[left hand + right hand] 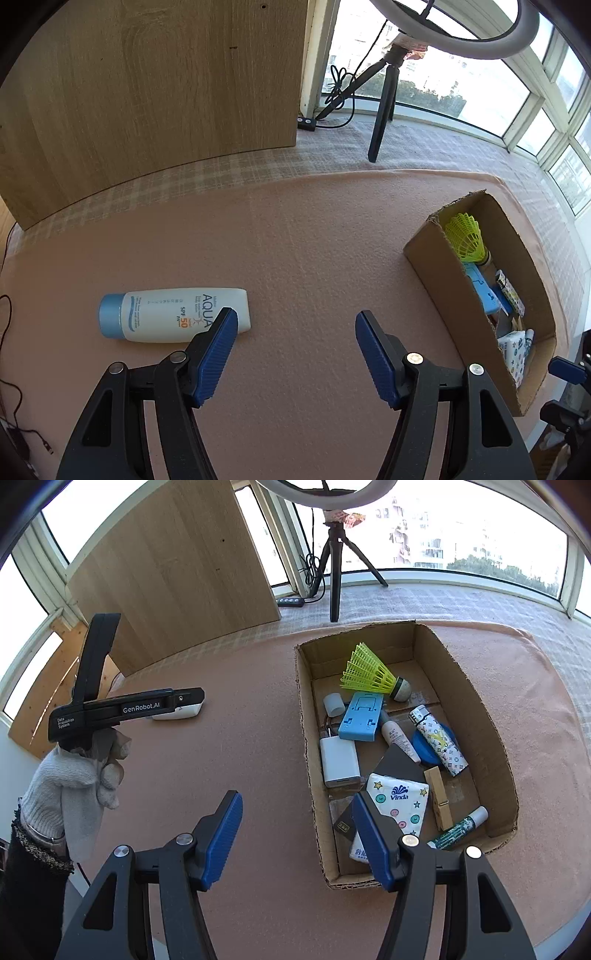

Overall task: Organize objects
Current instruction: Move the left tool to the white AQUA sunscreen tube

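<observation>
While both grippers hang above the pink mat (314,240), we find each one parted and empty. In the left wrist view, the left gripper (295,321) holds its blue pads wide apart with only bare mat between them. The sunscreen bottle (173,314) lies flat on its side at about nine o'clock from that gap, blue cap pointing away from the gripper; the left pad overlaps its square end in the picture, though we cannot tell whether the two touch. The cardboard box (436,273) sits at three o'clock, well apart from the bottle.

In the right wrist view, the right gripper (297,805) stands roughly half open, nothing between its pads. The box (461,679) lies at one o'clock from it, open at the top, and its near left wall passes under the right-hand pad. Inside we record a yellow shuttlecock (373,672) at the far end, a blue plastic stand (360,716), a white charger (338,760), a patterned lighter (439,742), a tissue pack (400,801), a wooden clothespin (439,797) and a small green-labelled tube (458,829). At ten o'clock, a gloved hand (74,782) carries the left gripper, which hides most of the bottle.
</observation>
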Available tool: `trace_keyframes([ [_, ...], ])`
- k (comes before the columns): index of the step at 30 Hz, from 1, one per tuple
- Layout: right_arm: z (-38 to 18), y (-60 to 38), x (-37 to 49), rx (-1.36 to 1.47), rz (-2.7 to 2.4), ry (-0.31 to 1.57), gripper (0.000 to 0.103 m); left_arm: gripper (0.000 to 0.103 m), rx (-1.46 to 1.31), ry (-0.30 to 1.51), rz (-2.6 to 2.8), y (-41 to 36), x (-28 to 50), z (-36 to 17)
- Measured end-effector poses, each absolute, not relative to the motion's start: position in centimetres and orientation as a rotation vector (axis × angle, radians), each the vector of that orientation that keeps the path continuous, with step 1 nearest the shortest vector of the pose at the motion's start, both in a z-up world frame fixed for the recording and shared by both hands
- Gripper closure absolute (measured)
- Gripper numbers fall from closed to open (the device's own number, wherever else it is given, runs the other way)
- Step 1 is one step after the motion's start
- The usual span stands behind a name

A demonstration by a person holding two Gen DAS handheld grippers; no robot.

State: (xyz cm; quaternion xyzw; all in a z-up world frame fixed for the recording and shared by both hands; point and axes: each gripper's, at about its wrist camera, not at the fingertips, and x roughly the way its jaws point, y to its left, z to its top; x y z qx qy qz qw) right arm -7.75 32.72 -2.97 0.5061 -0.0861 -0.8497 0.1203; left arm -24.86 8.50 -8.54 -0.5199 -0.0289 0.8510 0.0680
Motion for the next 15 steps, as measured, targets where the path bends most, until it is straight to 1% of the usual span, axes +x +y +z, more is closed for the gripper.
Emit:
trace_keyframes([
  [2, -3.0, 32.2, -7.5, 1.486, -2.481, -0.250, 0.045, 0.033, -1.582, -0.111, 2.562, 6.8, -25.5, -8.7],
  [7, -3.2, 31.3, -6.7, 1.507, -2.484, -0.260, 0.045, 0.033, -1.632, -0.101, 2.568, 3.2, -27.4, -9.2],
  [11, -3.4, 31.1, -6.3, 1.530, -2.492, -0.271, 0.045, 0.033, -1.687, -0.166, 2.565, 0.1, -29.1, -10.2],
  [15, -3.5, 30.8, -6.0, 1.542, -2.498, -0.285, 0.045, 0.033, -1.727, -0.192, 2.558, -2.1, -30.2, -11.2],
])
